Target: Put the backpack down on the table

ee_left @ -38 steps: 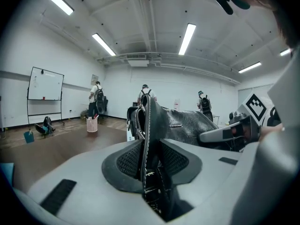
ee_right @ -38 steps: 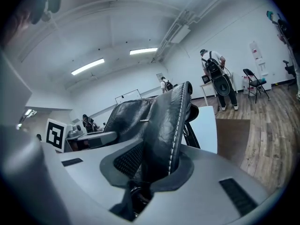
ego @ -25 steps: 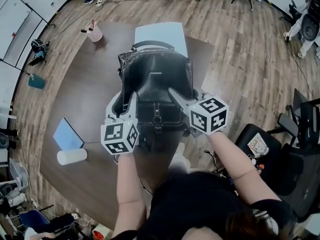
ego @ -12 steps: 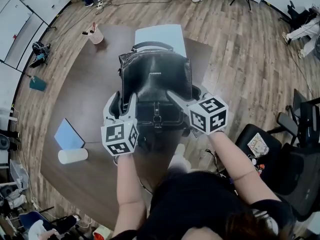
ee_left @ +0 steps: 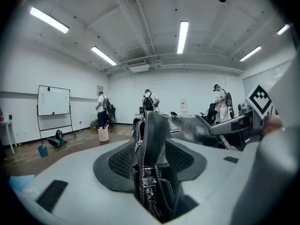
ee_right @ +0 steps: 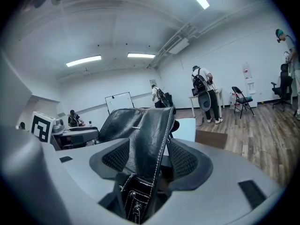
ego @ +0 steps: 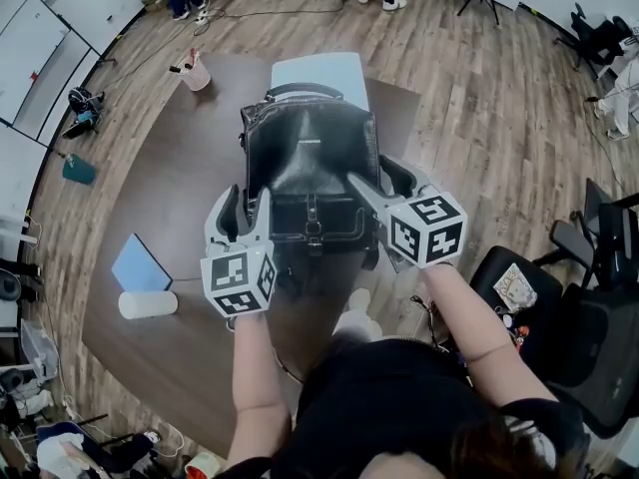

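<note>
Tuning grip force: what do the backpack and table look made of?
backpack: black leather or faux leather, glossy and creased, with pale stitching on the seams. table: dark brown, smooth, faintly reflective. It could be laminate or varnished wood; can't tell which.

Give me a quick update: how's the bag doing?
Left tool and right tool open, jaws just been opening, backpack sides between them. It rests on table. Nothing in the way.
</note>
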`<action>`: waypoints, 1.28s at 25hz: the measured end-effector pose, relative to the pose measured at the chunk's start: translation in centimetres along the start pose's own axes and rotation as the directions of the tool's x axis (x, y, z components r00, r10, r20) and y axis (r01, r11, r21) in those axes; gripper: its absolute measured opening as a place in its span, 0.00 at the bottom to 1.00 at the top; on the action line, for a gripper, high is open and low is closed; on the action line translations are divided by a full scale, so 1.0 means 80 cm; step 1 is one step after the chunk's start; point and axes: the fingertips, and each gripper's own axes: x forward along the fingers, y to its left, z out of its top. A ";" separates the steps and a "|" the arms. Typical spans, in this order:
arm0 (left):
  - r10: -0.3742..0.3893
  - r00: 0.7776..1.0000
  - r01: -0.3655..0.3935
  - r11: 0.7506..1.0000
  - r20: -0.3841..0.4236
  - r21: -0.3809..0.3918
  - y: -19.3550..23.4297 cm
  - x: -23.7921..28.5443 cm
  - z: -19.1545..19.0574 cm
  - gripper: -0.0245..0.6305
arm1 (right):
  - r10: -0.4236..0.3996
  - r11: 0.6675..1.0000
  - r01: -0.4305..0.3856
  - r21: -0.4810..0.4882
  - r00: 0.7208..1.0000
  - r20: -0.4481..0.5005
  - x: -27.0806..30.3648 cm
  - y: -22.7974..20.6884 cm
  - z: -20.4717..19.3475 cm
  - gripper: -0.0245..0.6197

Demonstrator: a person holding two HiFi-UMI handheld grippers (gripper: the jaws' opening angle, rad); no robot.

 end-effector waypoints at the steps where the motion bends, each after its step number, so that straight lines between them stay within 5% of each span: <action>1: 0.002 1.000 -0.002 1.000 0.003 0.002 -0.002 -0.003 0.002 0.37 | -0.004 1.000 0.004 0.000 1.000 0.009 -0.005 -0.001 0.003 0.45; 15: 0.035 0.998 -0.035 0.999 0.048 0.013 -0.028 -0.059 0.021 0.19 | 0.012 1.000 -0.011 -0.005 0.994 0.108 -0.069 0.019 0.030 0.24; 21: 0.035 0.998 -0.034 0.999 0.046 -0.039 -0.026 -0.075 0.019 0.13 | 0.027 1.000 -0.025 -0.014 0.993 0.112 -0.077 0.034 0.024 0.10; 32: 0.056 0.998 -0.056 0.997 0.001 -0.048 -0.015 -0.090 0.000 0.09 | 0.049 0.999 -0.047 -0.024 0.997 0.060 -0.078 0.054 0.003 0.06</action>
